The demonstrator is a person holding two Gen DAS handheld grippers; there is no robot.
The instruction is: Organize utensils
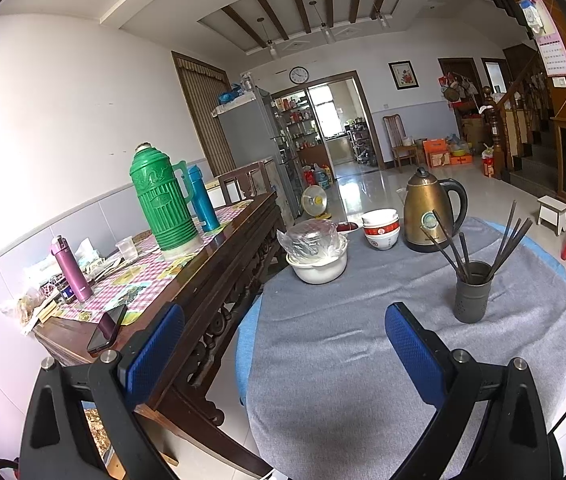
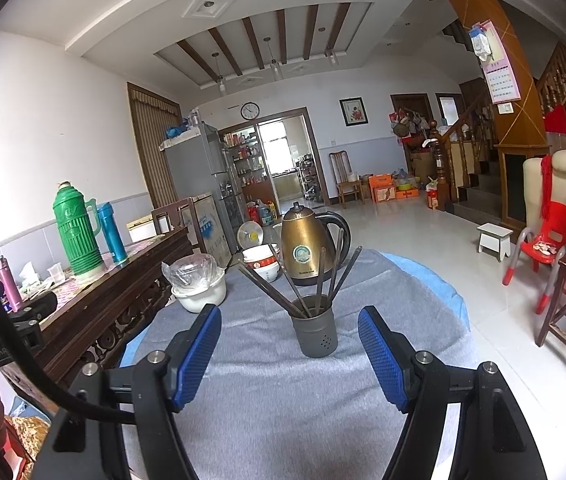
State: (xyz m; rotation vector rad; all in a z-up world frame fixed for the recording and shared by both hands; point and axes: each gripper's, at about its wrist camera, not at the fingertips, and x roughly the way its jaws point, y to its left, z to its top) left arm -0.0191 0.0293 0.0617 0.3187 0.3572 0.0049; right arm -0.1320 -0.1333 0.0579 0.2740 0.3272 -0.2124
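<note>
Side bench: dark carved wood, at far left; carries a green thermos, a blue flask and a purple bottle. Not part of the work area.
Left hand-held gripper: jaws spread wide, nothing between the blue pads; it hovers over the near edge of the grey cloth, with the holder ahead and to its right.
Bench: round, covered with a grey cloth; the near half is bare.
White pot: at the left rear of the cloth, with a plastic-wrapped item on top.
Stacked bowls: behind the pot, just beside the kettle.
Kettle: brass-coloured, at the rear, behind the holder.
Utensil holder: dark perforated cylinder, upright, centred ahead of the right wrist camera.
Chopsticks: dark, standing in the holder, fanned outward.
Right hand-held gripper: jaws spread, pinching nothing; the holder stands ahead of the pads, apart from both.
Progress: judged near complete. Every visible chopstick stands in the holder and none lies loose on the cloth. Remaining work, if any, cannot be told.
</note>
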